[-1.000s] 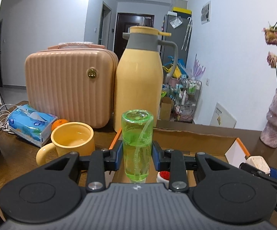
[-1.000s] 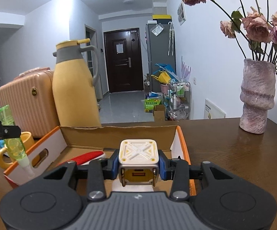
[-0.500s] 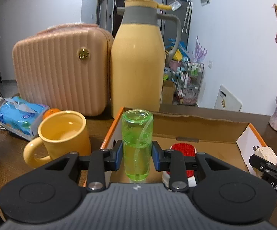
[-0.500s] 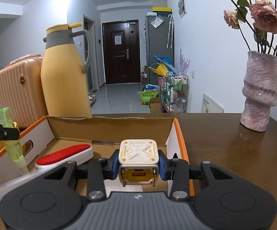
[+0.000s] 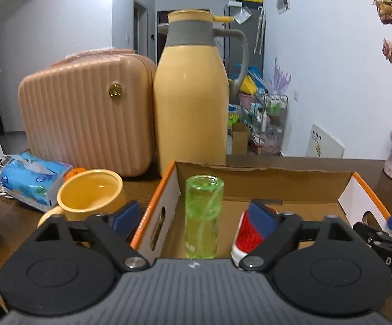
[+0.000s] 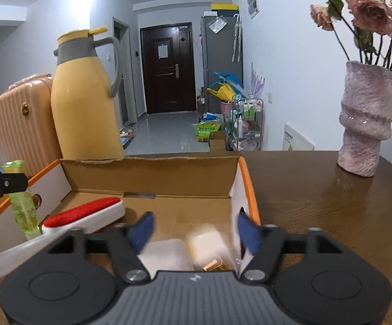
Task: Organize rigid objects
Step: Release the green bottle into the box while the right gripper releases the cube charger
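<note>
My left tongs (image 5: pixel 193 212) have just been opening and stand spread; the translucent green plastic bottle (image 5: pixel 202 218) stands upright between the pads, touched by neither, inside the open cardboard box with orange edges (image 5: pixel 261 178) at its left end. My right tongs (image 6: pixel 194 231) have also just been opening; the blurred white cube-shaped plug adapter (image 6: pixel 209 246) lies free between them near the box's right wall. A red-faced white lint brush (image 6: pixel 84 215) lies in the box on the brown wooden desk (image 6: pixel 317 203).

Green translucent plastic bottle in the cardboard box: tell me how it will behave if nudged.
The green translucent plastic bottle stands tall and narrow in the cardboard box, so it probably tips easily. Round-sided, it would likely roll once down. Its glossy plastic may be slippery.
</note>
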`<state>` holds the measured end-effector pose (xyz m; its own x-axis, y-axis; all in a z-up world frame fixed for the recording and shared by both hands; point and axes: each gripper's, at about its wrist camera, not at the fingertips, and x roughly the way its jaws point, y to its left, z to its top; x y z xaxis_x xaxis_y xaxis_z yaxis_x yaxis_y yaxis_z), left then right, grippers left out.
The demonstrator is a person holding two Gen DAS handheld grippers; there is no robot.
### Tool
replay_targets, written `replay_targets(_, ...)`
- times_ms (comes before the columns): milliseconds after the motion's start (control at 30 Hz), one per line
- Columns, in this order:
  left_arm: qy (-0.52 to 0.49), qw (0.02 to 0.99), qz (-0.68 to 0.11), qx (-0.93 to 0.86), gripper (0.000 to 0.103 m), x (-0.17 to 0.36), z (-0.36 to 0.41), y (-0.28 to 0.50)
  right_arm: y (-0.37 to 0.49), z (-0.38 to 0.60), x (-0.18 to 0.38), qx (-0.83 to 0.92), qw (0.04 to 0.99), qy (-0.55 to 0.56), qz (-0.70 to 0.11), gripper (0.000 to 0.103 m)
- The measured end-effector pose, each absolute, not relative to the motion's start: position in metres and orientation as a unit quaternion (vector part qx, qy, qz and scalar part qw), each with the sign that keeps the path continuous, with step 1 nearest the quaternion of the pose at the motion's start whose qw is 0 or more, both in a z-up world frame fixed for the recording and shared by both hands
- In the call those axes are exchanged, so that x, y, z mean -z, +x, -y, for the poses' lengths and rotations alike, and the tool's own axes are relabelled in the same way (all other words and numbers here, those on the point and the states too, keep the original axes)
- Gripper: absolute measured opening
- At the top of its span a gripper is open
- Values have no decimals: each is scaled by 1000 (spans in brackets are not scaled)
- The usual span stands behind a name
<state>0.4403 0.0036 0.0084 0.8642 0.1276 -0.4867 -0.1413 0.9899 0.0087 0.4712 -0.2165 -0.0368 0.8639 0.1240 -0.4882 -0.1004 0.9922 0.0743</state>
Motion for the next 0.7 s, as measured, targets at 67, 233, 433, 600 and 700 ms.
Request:
replay_targets(67,-14,967,-244,-74,103,-10,-4,438,469,216,35,-63,966,25,-251,85)
replay_targets(233,-29,965,-246,-90,103,-10,-11,440,466,210,33,-57,968,8,-245,103)
replay_targets(433,-30,963,-249,-94,103,-10,-12,440,465,211,30,-59,968,13,-242,103)
replay_targets(600,-28,964,-248,-97,103,-9,-11,440,464,212,29,-58,969,14,-240,103)
replay_targets(700,-29,964,-245,-97,103,-9,-12,439,461,212,28,-57,970,14,-236,103)
